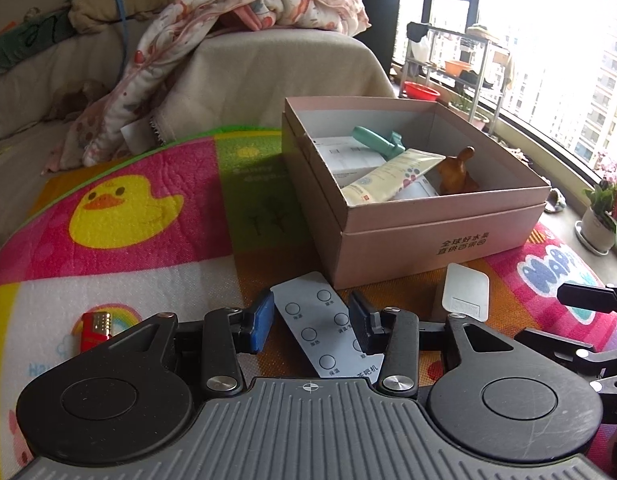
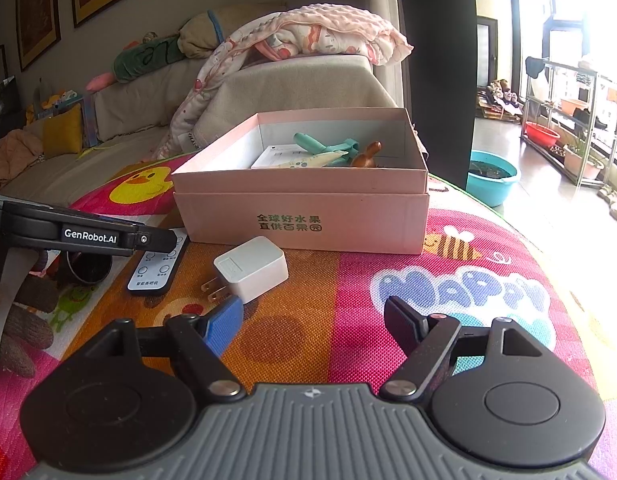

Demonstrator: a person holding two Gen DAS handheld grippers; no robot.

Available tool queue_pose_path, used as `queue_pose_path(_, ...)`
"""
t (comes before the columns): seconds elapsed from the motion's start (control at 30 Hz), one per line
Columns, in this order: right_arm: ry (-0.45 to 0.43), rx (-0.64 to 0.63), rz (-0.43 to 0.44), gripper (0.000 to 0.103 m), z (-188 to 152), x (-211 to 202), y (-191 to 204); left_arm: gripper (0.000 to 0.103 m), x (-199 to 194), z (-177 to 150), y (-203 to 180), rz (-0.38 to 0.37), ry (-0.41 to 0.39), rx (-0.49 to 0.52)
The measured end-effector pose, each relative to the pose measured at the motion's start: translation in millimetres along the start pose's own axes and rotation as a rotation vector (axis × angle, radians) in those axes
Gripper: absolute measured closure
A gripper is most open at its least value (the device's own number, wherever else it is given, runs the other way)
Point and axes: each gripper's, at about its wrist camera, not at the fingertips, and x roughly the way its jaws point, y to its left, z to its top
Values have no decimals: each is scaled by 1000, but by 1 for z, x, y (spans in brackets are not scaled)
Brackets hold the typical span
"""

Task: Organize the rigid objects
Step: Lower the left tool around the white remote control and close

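Observation:
A pink cardboard box [image 1: 444, 236] [image 2: 300, 216] stands on the colourful play mat and holds a teal tool [image 1: 374, 142], a cream tube [image 1: 392, 176], a white packet and a brown figure [image 1: 456, 172]. My left gripper [image 1: 312, 326] is open, its fingers on either side of a flat grey remote [image 1: 328, 332] [image 2: 158, 268] lying on the mat. My right gripper [image 2: 312, 326] is open and empty, just short of a white plug adapter [image 2: 252, 268] [image 1: 466, 290]. A red lighter [image 1: 95, 330] lies to the left.
A sofa [image 1: 268, 76] with a heaped blanket stands behind the mat. A teal basin [image 2: 492, 176], a shelf rack [image 2: 564, 120] and potted plants [image 1: 604, 216] are by the window on the right. A stuffed toy [image 2: 20, 320] lies at the left.

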Motion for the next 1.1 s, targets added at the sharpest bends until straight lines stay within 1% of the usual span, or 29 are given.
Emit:
queue_pose_path(0.17, 1, 1, 0, 25, -1, 0, 0, 57, 7, 3, 2, 8, 18, -11)
queue_pose_path(0.33, -2, 5, -3, 25, -1, 0, 0, 52, 11, 5, -1, -11, 39, -28)
queue_pose_path(0.43, -3, 8, -2, 25, -1, 0, 0, 48, 9, 2, -4, -16, 42, -9)
queue_pose_path(0.57, -4, 13, -1, 25, -1, -1, -1, 48, 6, -2, -7, -22, 40, 9)
queue_pose_path(0.7, -4, 17, -2, 25, -1, -1, -1, 47, 6, -6, -14, -2, 23, 45)
queue_pose_path(0.8, -5, 19, -2, 25, -1, -1, -1, 47, 2, -10, -17, -8, 19, 74)
queue_pose_path(0.97, -6, 22, -3, 25, -1, -1, -2, 57, -16, -25, -25, -14, 0, 183)
queue_pose_path(1.1, -6, 21, -3, 25, -1, -1, -2, 58, -28, -36, -31, -28, 10, 253)
